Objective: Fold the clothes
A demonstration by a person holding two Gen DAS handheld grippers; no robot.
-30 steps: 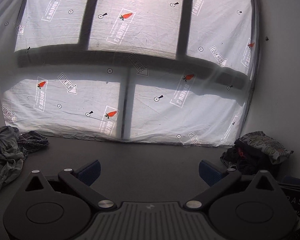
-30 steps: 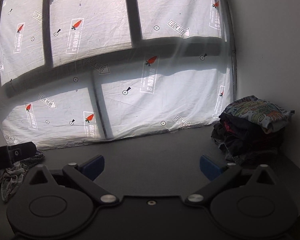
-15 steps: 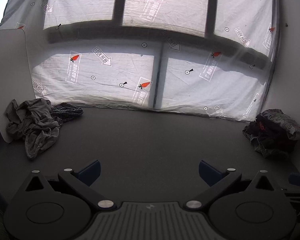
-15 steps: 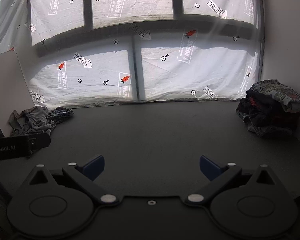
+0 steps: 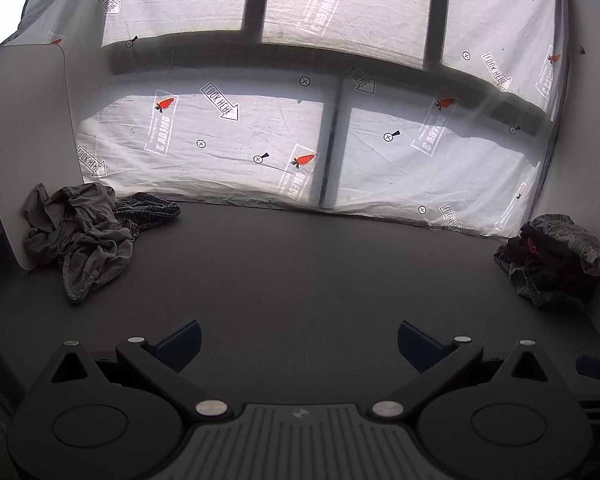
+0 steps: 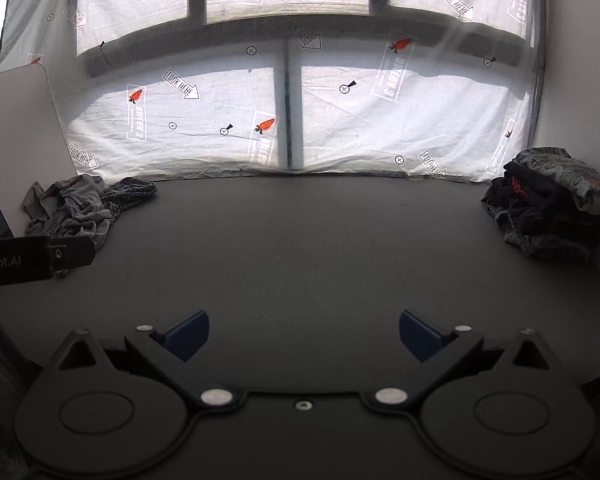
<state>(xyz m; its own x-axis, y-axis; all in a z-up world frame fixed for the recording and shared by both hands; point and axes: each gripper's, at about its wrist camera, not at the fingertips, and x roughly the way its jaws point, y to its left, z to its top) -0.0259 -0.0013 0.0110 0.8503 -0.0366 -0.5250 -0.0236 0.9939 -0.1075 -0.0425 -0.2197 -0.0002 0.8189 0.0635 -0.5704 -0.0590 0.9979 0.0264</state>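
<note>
Nearest, the left gripper (image 5: 298, 340) hangs over the bare dark table (image 5: 320, 272) with its blue fingers (image 5: 182, 340) spread wide and nothing between them; the right gripper (image 6: 304, 334) is likewise spread wide and empty, well apart from any cloth. Farther off, at the table's far left corner against a white board (image 5: 24, 140), lies the unfolded heap (image 5: 80, 236): a crumpled grey garment with a striped piece (image 5: 148, 210) beside it; at the far right sits a stack of folded clothes (image 6: 552, 208). Behind both hangs a printed white sheet (image 5: 260, 140) over the window. The step in hand looks like fetching the next garment; it would go best pinching one grey edge only, so the striped piece stays put. The heap has no clear long axis or facing, though a grey lobe trails toward the camera.
</note>
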